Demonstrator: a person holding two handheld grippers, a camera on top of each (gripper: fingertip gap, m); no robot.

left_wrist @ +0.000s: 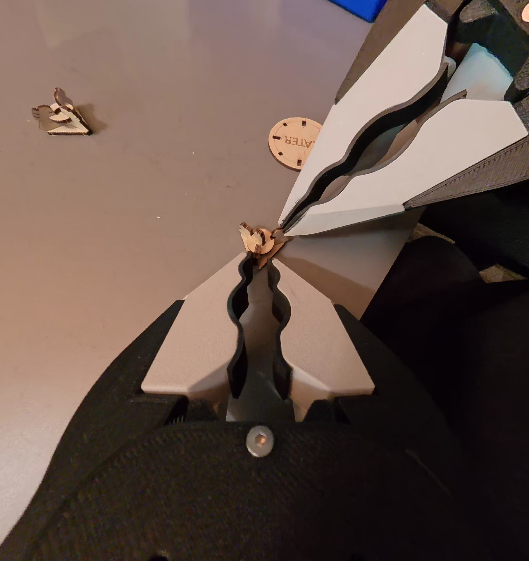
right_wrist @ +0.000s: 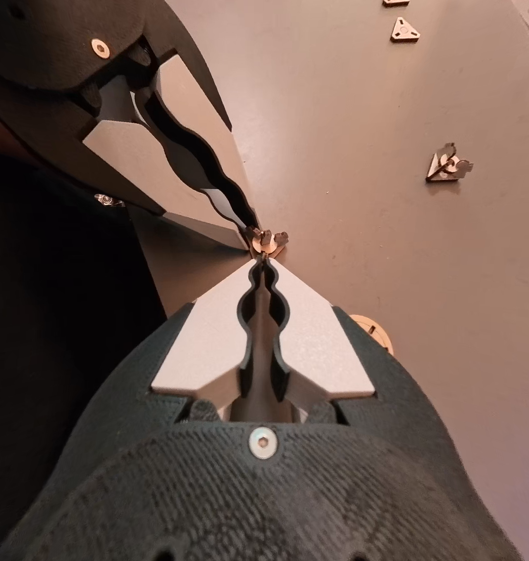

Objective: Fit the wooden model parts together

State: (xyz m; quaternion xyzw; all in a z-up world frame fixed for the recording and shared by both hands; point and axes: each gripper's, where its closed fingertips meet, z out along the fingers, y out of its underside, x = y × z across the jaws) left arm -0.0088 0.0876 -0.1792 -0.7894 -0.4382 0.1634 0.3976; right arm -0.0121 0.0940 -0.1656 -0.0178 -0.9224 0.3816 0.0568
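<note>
A small wooden assembly (left_wrist: pixel 258 239), a triangular base with a round disc and small upright toothed pieces, sits on the grey table (left_wrist: pixel 135 212) near its edge. My left gripper (left_wrist: pixel 258 259) is shut on the near corner of this assembly, with the base and one upright piece between its pads. My right gripper (right_wrist: pixel 261 258) is shut on a thin wooden piece at the assembly's (right_wrist: pixel 266 241) edge. In the left wrist view the right gripper (left_wrist: pixel 283 232) comes in from the upper right. In the right wrist view the left gripper (right_wrist: pixel 251 230) comes in from the upper left.
A second similar wooden assembly (left_wrist: pixel 61 115) stands farther off and also shows in the right wrist view (right_wrist: pixel 447 167). A round wooden disc with slots (left_wrist: pixel 293 142) lies behind the right gripper. A flat triangular wooden plate (right_wrist: pixel 404 30) lies far off. The table edge (left_wrist: pixel 387 273) borders a dark area. My left and right fingertips are right by each other.
</note>
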